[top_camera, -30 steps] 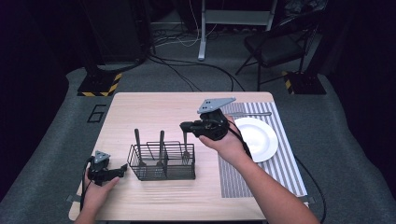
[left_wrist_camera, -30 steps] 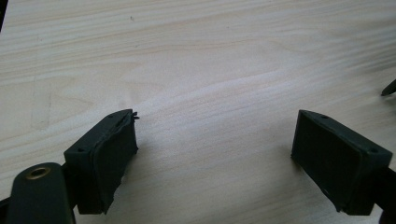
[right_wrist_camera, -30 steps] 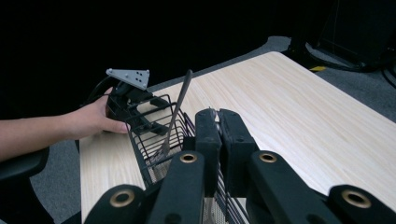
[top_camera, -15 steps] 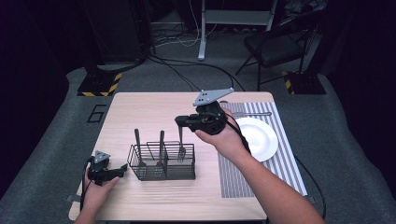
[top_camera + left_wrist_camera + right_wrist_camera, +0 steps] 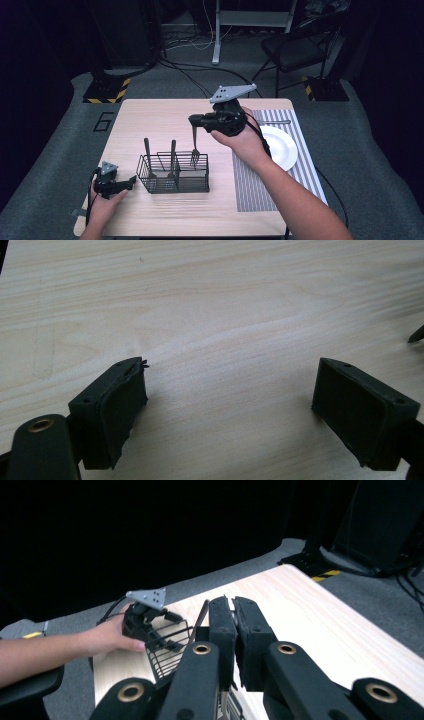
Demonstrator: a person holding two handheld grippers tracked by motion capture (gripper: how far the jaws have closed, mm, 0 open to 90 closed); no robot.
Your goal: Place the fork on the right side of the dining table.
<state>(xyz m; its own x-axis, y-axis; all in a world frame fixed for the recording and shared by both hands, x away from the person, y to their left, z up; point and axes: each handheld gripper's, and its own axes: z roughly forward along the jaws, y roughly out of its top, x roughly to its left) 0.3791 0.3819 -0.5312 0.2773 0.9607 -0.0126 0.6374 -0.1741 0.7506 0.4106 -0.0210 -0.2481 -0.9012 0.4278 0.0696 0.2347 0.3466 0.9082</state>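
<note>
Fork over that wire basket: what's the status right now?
Right gripper shut on fork, tines down above wire basket. Left gripper open, resting on table. Nothing in the way.

I see the wire basket (image 5: pixel 175 172) on the counter (image 5: pixel 150 120), two utensils standing in it, my left tongs (image 5: pixel 131 181) just left of it, plate (image 5: pixel 280 147) on the mat (image 5: pixel 260 187) to its right.

We see lots of bare table (image 5: pixel 150 120) in the upper left of the high view, so a hand could pass there. The basket (image 5: pixel 175 172) stands in the lower middle, with two tall handles sticking up. The fork (image 5: pixel 195 145) hangs over its right end. The mat (image 5: pixel 252 187) and plate (image 5: pixel 282 147) fill the right side.
</note>
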